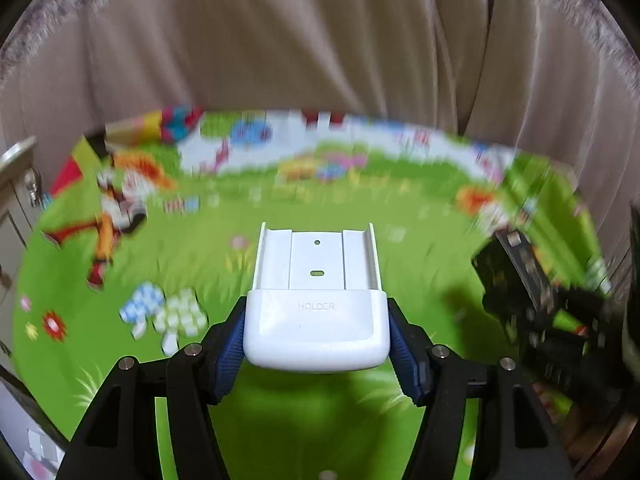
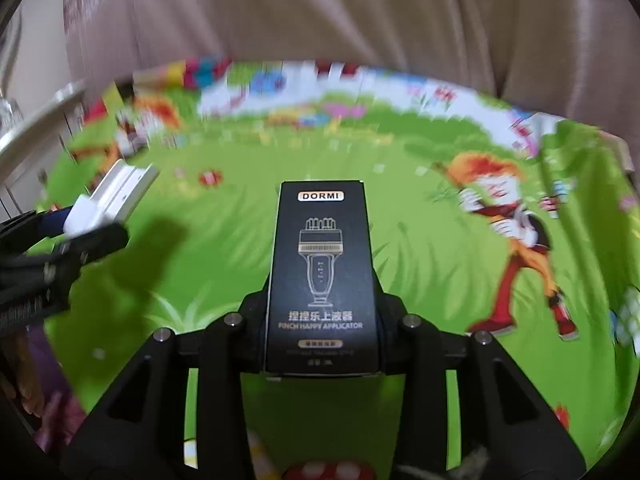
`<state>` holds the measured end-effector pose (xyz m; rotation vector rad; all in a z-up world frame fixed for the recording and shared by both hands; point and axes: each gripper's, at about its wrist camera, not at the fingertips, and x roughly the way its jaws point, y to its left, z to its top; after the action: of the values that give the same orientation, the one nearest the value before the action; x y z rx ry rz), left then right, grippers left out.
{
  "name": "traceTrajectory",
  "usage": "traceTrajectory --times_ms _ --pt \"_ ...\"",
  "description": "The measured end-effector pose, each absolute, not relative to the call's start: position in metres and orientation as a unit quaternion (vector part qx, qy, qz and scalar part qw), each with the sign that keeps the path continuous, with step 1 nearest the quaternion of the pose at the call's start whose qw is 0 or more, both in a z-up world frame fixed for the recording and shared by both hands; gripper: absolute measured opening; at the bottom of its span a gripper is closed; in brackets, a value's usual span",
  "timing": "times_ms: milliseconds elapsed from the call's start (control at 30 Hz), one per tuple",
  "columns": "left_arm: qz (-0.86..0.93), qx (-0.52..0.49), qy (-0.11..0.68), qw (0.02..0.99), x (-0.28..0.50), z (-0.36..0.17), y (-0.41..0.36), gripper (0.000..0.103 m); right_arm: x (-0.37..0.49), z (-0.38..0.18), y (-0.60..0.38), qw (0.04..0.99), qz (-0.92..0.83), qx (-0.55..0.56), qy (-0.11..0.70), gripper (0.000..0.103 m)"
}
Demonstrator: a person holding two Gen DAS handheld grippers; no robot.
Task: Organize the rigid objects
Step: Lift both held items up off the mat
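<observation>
My left gripper (image 1: 317, 332) is shut on a white plastic holder (image 1: 317, 304) marked HOLDER, held above the green cartoon play mat (image 1: 280, 216). My right gripper (image 2: 322, 312) is shut on a black DORMI box (image 2: 322, 272), held above the same mat (image 2: 224, 220). In the left wrist view the right gripper with the black box (image 1: 516, 264) shows blurred at the right. In the right wrist view the left gripper with the white holder (image 2: 116, 196) shows at the left.
Beige curtains (image 1: 320, 40) hang behind the mat. A pale cabinet with a metal handle (image 1: 28, 184) stands at the far left. The scene is motion-blurred.
</observation>
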<state>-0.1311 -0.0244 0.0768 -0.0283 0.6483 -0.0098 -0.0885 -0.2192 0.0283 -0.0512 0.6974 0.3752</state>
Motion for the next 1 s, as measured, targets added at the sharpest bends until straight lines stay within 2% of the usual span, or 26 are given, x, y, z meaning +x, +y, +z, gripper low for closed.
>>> traceTrajectory --times_ms 100,233,400,633,1000 --pt "-0.011 -0.017 0.259 0.966 -0.15 0.115 -0.032 0.064 -0.12 0.069 -0.236 0.95 0.16 0.006 0.268 0.043" --pt "-0.011 -0.016 0.18 0.984 -0.174 0.16 -0.043 0.064 -0.166 0.139 -0.25 0.982 0.136 0.016 0.128 0.043" --pt "-0.006 0.001 0.097 0.995 -0.207 0.197 -0.053 0.064 -0.213 0.19 -0.257 0.993 0.117 0.023 0.002 0.043" --pt "0.007 0.013 0.022 1.0 -0.241 0.226 -0.056 0.064 -0.243 0.212 -0.247 0.991 0.125 0.002 -0.056 0.043" --pt "0.03 0.002 0.025 0.999 -0.266 0.228 -0.026 0.064 -0.255 0.218 -0.219 0.983 0.173 -0.021 -0.052 0.043"
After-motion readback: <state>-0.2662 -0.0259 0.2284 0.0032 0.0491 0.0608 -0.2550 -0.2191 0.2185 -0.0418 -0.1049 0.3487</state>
